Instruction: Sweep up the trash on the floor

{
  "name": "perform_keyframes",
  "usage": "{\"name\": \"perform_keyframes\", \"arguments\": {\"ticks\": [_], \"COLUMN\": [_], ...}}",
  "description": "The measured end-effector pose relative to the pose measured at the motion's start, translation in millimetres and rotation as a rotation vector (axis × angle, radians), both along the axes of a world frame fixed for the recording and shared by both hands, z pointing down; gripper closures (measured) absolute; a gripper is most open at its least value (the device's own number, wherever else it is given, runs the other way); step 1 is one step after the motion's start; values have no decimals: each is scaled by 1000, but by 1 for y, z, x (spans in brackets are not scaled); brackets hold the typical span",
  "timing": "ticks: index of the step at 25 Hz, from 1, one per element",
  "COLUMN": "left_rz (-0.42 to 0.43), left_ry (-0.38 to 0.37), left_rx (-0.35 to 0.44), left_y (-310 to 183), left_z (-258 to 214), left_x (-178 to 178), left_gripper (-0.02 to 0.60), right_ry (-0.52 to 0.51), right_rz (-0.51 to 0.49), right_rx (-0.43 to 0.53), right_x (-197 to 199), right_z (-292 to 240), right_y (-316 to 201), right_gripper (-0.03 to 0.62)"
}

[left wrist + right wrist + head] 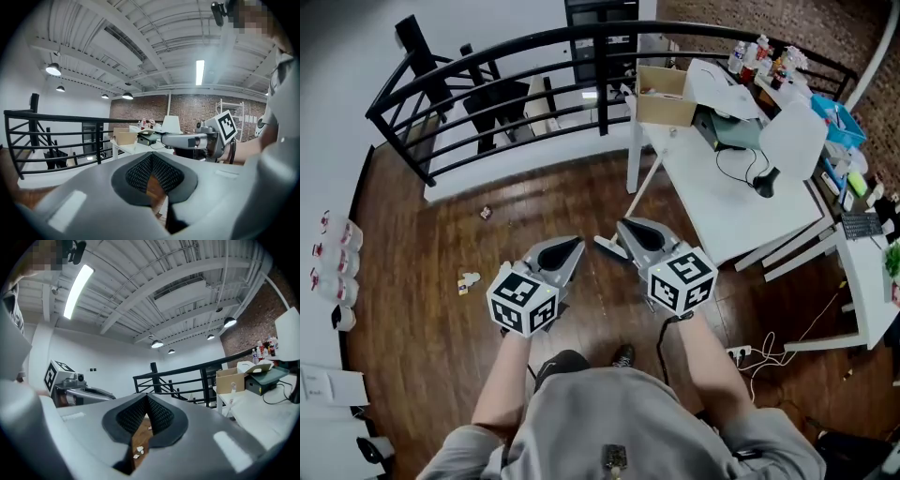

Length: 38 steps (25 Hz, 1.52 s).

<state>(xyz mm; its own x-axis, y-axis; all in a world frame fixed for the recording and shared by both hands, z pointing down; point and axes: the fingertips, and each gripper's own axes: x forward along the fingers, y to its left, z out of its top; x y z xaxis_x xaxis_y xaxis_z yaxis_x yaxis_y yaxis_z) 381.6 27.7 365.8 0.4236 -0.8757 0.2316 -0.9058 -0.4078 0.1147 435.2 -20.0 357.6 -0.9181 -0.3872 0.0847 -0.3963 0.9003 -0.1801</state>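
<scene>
Now: left gripper [570, 247], right gripper [625, 226] both closed tight, empty; two trash scraps [468, 280] on wood floor [412, 309].

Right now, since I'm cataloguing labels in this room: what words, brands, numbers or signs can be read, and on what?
Nothing legible anywhere.
Two white cubes with black square markers: coded patterns, no words.
Labels on small bottles on the white table: too small.
Red-labelled white containers at the head view's left edge: too small.
White paper at lower left: print blurred.
</scene>
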Motion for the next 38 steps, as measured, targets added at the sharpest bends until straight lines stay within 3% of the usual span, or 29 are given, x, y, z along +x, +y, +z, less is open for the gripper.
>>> {"name": "perform_keyframes", "arguments": {"ticks": [8, 13, 18, 22, 29, 35, 38], "left_rz": [37, 116, 186, 224, 199, 159, 146], "left_ry": [33, 95, 145, 146, 112, 88, 75], "left_rx": [-12, -14, -23, -46, -107, -147, -188], "left_y": [-77, -136, -186, -216, -268, -308, -318], "left_z": [16, 29, 34, 47, 79, 97, 108], "left_x": [-25, -41, -51, -55, -40, -26, -17], "left_gripper": [577, 578, 578, 578, 577, 578, 578], "right_ry": [35, 118, 135, 191, 251, 325, 373], "right_rz": [45, 132, 231, 320, 364, 384, 389], "right_rx": [-22, -17, -66, -95, -172, -225, -239], "right_x": [-23, -30, -25, -20, 5, 35, 48], "right_z": [16, 18, 19, 38, 84, 131, 157], "right_y": [-75, -134, -180, -215, -287, -362, -393], "right_gripper": [594, 594, 594, 594, 594, 489, 396]}}
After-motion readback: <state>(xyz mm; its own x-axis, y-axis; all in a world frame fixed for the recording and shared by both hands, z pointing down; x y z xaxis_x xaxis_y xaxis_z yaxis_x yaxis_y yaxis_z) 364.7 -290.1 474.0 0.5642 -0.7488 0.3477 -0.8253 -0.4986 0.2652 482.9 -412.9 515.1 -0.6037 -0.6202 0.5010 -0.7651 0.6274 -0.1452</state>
